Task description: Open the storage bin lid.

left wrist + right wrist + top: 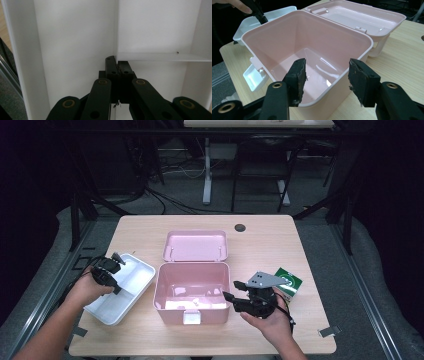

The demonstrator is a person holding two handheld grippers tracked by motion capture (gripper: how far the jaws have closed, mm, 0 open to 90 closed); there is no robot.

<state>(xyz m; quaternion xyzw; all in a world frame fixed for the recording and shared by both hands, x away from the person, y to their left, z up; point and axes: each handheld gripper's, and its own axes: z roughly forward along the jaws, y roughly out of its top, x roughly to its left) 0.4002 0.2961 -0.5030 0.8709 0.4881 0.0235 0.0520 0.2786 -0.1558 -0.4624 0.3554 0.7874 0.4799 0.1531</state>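
A pink box stands open at the table's middle, its lid folded back behind it, and its inside looks bare. Left of it lies a white divided tray. My left gripper is down in that tray; in the left gripper view its jaws are shut on the tray's thin divider wall. My right gripper sits at the box's right front corner. It is open, with the box's rim showing between the jaws and neither pad pressing on it.
A small green and white carton lies just right of my right gripper. The box's white latch hangs at its front. A dark round hole marks the table's far side. Beyond the table stand desk legs and cables.
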